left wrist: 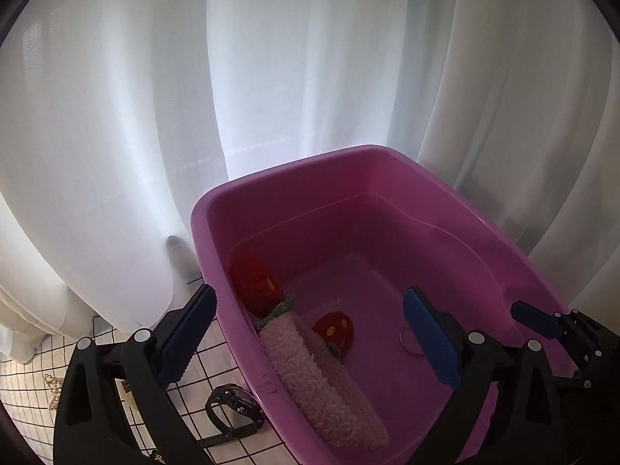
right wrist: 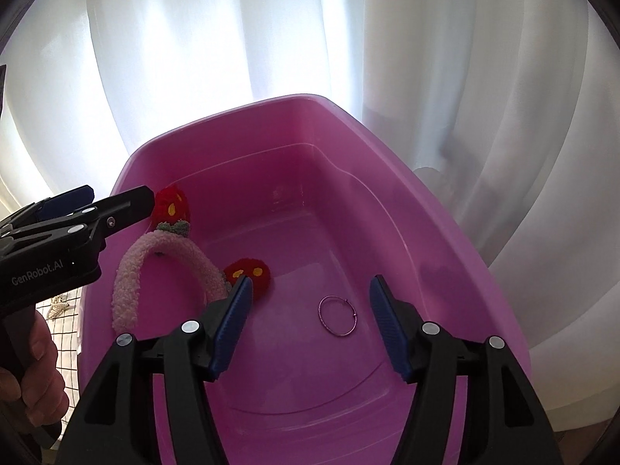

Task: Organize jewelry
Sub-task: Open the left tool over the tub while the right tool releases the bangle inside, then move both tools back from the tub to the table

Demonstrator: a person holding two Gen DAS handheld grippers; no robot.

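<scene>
A pink plastic tub point(left wrist: 348, 166) point(right wrist: 445, 232) holds a fluffy pink headband point(left wrist: 317, 379) point(right wrist: 155, 252) with red strawberry pompoms point(left wrist: 333, 329) point(right wrist: 248, 269) and a thin metal bangle point(right wrist: 337, 316) point(left wrist: 407, 343). My left gripper point(left wrist: 310, 333) is open, straddling the tub's left wall, empty. My right gripper point(right wrist: 310, 321) is open above the tub floor, the bangle lying just beyond and between its fingers. The left gripper also shows in the right wrist view point(right wrist: 89, 201) at the tub's left rim. A black watch point(left wrist: 232, 410) lies on the grid cloth outside the tub.
White curtains point(left wrist: 271, 77) hang close behind the tub. A white cloth with a black grid point(left wrist: 217, 352) covers the table. A sparkly brooch-like piece point(left wrist: 54, 391) lies at the far left, also glimpsed in the right wrist view point(right wrist: 58, 306).
</scene>
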